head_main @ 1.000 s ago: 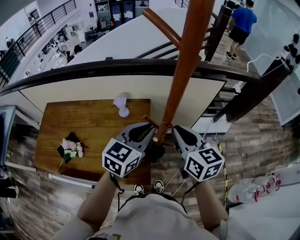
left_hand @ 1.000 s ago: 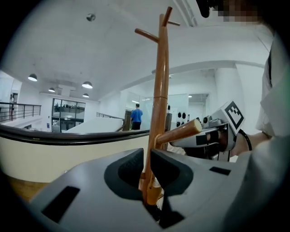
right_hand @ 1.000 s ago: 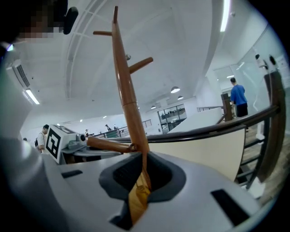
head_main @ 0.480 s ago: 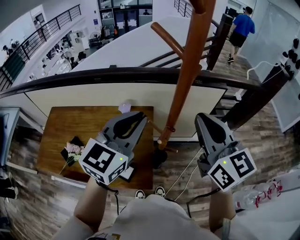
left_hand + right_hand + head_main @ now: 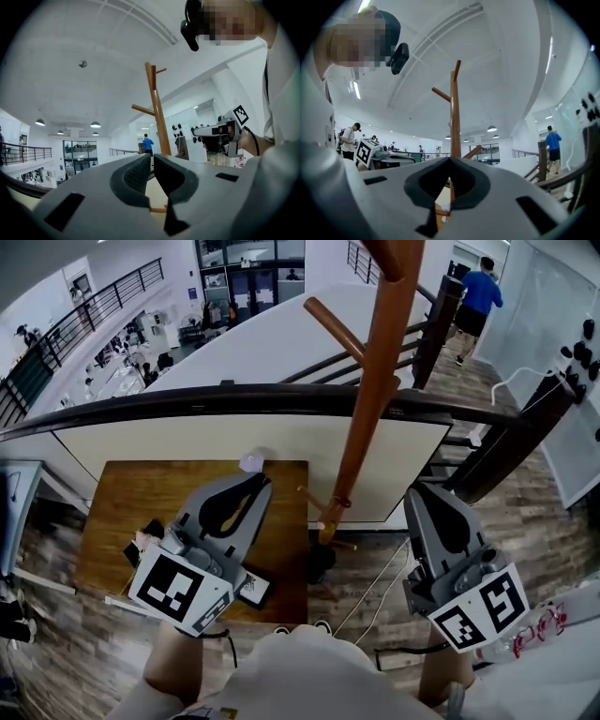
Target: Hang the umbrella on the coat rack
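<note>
The wooden coat rack (image 5: 366, 418) rises as a brown pole through the middle of the head view, with a peg (image 5: 333, 317) slanting up to the left and short low pegs (image 5: 311, 496) near its foot. A dark shape (image 5: 319, 563) sits at the foot; I cannot tell what it is. No umbrella is plainly visible. My left gripper (image 5: 257, 480) is left of the pole and my right gripper (image 5: 423, 491) is right of it, both clear of it. Both are shut with nothing between the jaws. The rack (image 5: 157, 117) (image 5: 454, 122) shows beyond each gripper (image 5: 152, 157) (image 5: 450, 160).
A wooden table (image 5: 169, 493) stands at the left with a small white object (image 5: 251, 461) and a dark-framed card (image 5: 255, 589). A dark curved railing (image 5: 234, 395) over a pale panel runs behind the rack. A person in blue (image 5: 473, 296) is walking at the far right. Cables (image 5: 375, 592) lie on the floor.
Both grippers have drawn back from the low pegs and spread apart, the left one toward the table, the right one out to the right. The rack has not moved.
</note>
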{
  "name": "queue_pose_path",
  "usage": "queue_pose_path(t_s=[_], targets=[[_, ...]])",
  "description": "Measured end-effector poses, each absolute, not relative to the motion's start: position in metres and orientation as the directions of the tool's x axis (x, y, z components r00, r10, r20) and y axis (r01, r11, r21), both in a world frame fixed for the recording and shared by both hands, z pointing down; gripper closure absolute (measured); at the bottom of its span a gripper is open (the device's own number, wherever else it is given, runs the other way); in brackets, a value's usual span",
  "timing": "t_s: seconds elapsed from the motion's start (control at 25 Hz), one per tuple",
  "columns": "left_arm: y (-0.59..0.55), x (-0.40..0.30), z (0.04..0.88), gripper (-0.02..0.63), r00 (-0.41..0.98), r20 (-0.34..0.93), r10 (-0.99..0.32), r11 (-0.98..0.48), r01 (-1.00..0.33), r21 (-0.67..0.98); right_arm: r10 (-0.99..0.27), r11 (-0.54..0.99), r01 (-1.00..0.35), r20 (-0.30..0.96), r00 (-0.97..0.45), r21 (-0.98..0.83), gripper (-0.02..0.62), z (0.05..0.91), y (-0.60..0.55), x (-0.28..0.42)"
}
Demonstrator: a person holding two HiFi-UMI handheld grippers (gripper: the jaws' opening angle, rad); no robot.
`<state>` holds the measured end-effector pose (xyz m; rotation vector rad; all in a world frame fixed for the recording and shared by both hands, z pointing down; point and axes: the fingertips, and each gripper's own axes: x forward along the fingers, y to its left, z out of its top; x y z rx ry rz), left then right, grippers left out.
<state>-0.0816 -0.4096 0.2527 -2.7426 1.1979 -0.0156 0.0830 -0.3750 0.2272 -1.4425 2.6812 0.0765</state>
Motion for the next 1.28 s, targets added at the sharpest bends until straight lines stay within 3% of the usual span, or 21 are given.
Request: queue_pose_path(t_s=[0.24, 0.52, 1.28], targets=[[-0.398, -0.088, 0.272, 0.584, 0.678, -0.009, -0.735, -0.673, -0.732, -0.109, -0.807, 0.59, -0.808, -0.048, -0.589, -0.005, 0.591, 0.253, -0.357, 0.067], [-0.391, -0.092, 0.306, 0.594, 0.653, 0.031, -0.757, -0.653, -0.755, -0.056, -0.791, 0.59, -0.793, 0.09, -0.605, -0.151, 0.592, 0.323, -0.354, 0.054], [-0.39, -0.108, 0.308, 0.6, 0.602, -0.004, -0.799, -0.602, -0.799, 0.013, -0.815, 0.567, -0.817, 0.07, -0.575, -0.106, 0.591, 0.31, -0.354, 0.061]])
